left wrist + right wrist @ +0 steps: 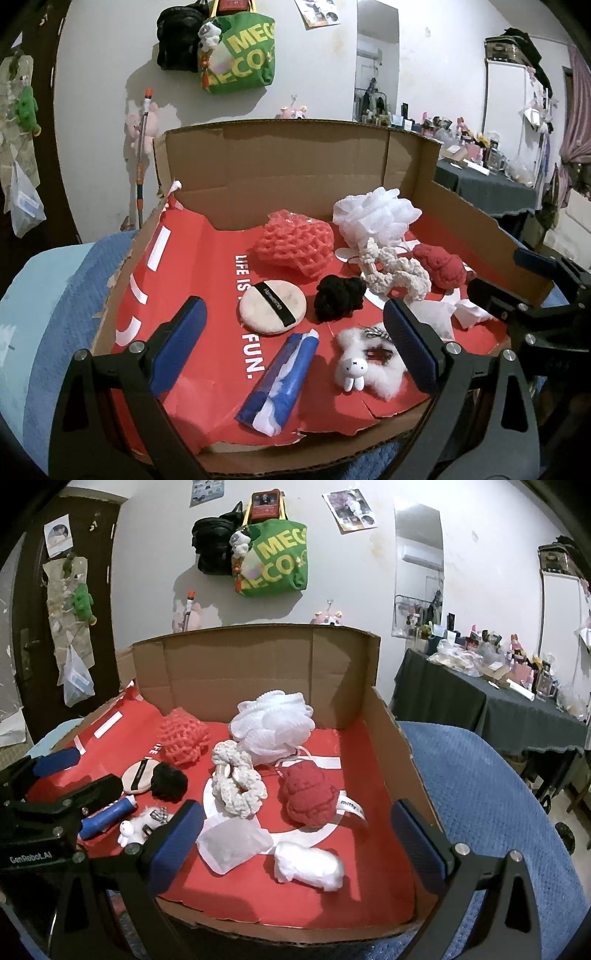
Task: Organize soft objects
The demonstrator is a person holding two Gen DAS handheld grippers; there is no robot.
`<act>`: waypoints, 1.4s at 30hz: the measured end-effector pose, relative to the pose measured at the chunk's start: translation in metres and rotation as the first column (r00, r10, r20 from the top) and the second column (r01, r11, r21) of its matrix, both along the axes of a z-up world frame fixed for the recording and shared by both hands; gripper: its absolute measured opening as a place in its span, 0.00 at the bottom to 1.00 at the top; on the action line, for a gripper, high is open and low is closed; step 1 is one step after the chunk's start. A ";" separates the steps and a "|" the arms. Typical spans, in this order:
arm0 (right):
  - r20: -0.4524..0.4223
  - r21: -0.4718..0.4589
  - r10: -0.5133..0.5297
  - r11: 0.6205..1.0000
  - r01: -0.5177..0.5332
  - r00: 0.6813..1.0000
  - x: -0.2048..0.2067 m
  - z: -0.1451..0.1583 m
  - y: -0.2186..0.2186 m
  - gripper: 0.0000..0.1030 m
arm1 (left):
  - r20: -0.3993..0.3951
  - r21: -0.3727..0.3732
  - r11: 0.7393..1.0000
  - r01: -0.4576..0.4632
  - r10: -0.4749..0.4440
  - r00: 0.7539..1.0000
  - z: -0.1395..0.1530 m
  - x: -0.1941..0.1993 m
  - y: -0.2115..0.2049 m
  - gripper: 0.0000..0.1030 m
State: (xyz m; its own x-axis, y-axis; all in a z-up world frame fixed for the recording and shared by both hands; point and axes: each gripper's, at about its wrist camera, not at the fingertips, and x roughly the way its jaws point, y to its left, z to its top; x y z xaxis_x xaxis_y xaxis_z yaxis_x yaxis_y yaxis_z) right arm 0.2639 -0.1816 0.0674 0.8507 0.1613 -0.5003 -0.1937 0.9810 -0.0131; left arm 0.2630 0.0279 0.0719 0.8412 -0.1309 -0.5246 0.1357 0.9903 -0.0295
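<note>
Left gripper point(295, 350) and right gripper point(299, 845) hovered at the box's point(399, 746) near edge, jaws wide apart, empty. Soft things lay loose inside, none grasped yet. Likely next: close on the white wad point(308, 864) nearest the right gripper.

Occlusions, left wrist view: left claw point(295, 347) right finger covers right part of the fluffy white bunny clip point(364, 363). Red lettering on the box liner point(207, 258) partly blocked by the round powder puff point(272, 307); only "LIFE IS", "FUN." legible. Right claw point(517, 291) cut off by right frame edge.

Right wrist view: left claw point(74, 775) hides near end of the blue tube point(109, 814); right claw point(295, 830) left finger overlaps the bunny clip. Green tote point(275, 559) text partly folded, unreadable in full. Items on far-right tabletop point(480, 701) too small to ID.
</note>
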 end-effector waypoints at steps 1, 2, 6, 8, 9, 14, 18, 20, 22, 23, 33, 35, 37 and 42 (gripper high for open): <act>0.001 0.002 -0.003 1.000 0.003 1.000 0.000 0.000 -0.001 1.00 | -0.004 -0.001 1.000 0.001 -0.001 1.000 -0.001 0.000 0.000 0.95; 0.002 0.004 -0.005 1.000 0.005 1.000 0.000 0.000 -0.001 1.00 | -0.007 -0.001 1.000 0.003 -0.003 1.000 -0.001 0.001 0.000 0.95; 0.006 0.002 -0.006 1.000 0.006 1.000 0.000 0.000 -0.001 1.00 | -0.015 0.005 1.000 0.006 -0.006 1.000 -0.003 0.001 -0.002 0.95; 0.005 -0.001 -0.007 1.000 0.007 1.000 0.000 0.000 -0.001 1.00 | -0.015 0.008 1.000 0.006 -0.006 1.000 -0.003 0.001 -0.003 0.95; 0.005 0.000 -0.007 1.000 0.007 1.000 0.000 0.000 -0.001 1.00 | -0.015 0.008 1.000 0.006 -0.006 1.000 -0.003 0.001 -0.003 0.95; 0.003 -0.008 -0.003 1.000 0.003 1.000 0.000 -0.001 0.000 1.00 | -0.025 0.001 1.000 0.005 -0.005 1.000 -0.004 0.003 -0.002 0.95; 0.003 -0.008 -0.002 1.000 0.002 1.000 0.000 -0.001 0.001 1.00 | -0.032 -0.004 1.000 0.003 -0.003 0.999 -0.005 0.004 -0.001 0.95; 0.002 -0.007 -0.002 1.000 0.002 1.000 0.000 -0.001 0.001 1.00 | -0.033 -0.003 1.000 0.002 -0.002 0.999 -0.005 0.004 -0.001 0.95; 0.000 -0.006 -0.003 1.000 0.003 1.000 0.000 -0.001 0.001 1.00 | -0.034 -0.003 1.000 0.002 -0.002 0.999 -0.005 0.005 0.000 0.95; 0.001 -0.006 -0.003 1.000 0.003 1.000 0.000 -0.001 0.001 1.00 | -0.034 -0.004 1.000 0.002 -0.002 0.999 -0.005 0.005 0.000 0.95; -0.008 -0.004 0.003 1.000 -0.003 1.000 0.001 -0.003 0.001 1.00 | -0.041 -0.005 1.000 0.007 -0.007 0.999 -0.005 0.005 0.000 0.95; -0.009 -0.004 0.002 1.000 -0.002 1.000 0.001 -0.003 0.002 1.00 | -0.041 -0.005 1.000 0.007 -0.007 0.999 -0.005 0.005 0.000 0.95; -0.009 -0.004 0.004 1.000 -0.004 1.000 0.002 -0.004 0.002 1.00 | -0.042 -0.006 1.000 0.007 -0.008 0.999 -0.005 0.005 0.000 0.95; -0.008 -0.004 0.004 1.000 -0.004 1.000 0.002 -0.003 0.002 1.00 | -0.042 -0.006 1.000 0.007 -0.007 0.999 -0.005 0.006 0.000 0.95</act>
